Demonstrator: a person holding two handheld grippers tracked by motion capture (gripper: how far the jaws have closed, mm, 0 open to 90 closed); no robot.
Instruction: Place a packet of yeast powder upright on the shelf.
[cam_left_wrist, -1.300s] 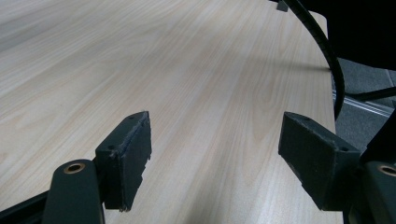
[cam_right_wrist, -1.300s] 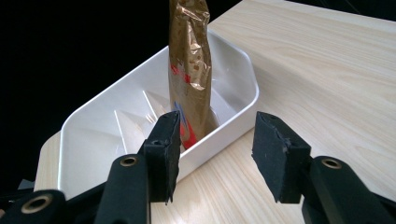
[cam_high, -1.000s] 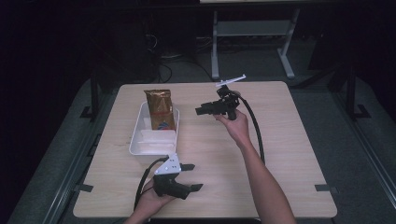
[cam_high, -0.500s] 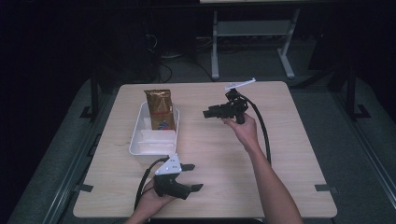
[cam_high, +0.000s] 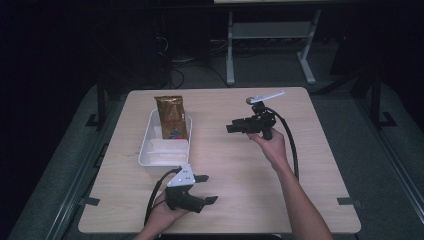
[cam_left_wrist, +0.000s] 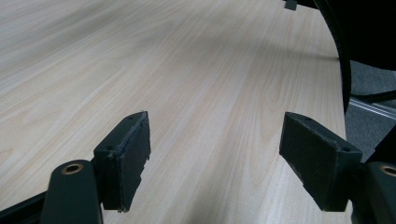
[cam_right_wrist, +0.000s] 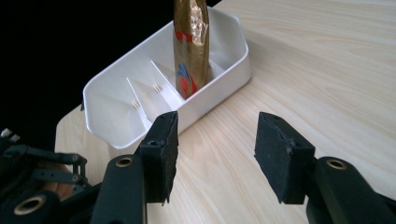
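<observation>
While the high view takes in the whole pale wooden table (cam_high: 235, 170), the right gripper view alone reveals the thin dividers inside the white rectangular plastic tray (cam_right_wrist: 233, 70), where the gold foil packet (cam_right_wrist: 190, 42) stands upright at the far end. The right gripper (cam_high: 231, 128), lifted and aimed at the tray, has its jaws spread wide, holding nothing. The left gripper (cam_high: 206, 189), near the table's front edge, is likewise released and empty.
</observation>
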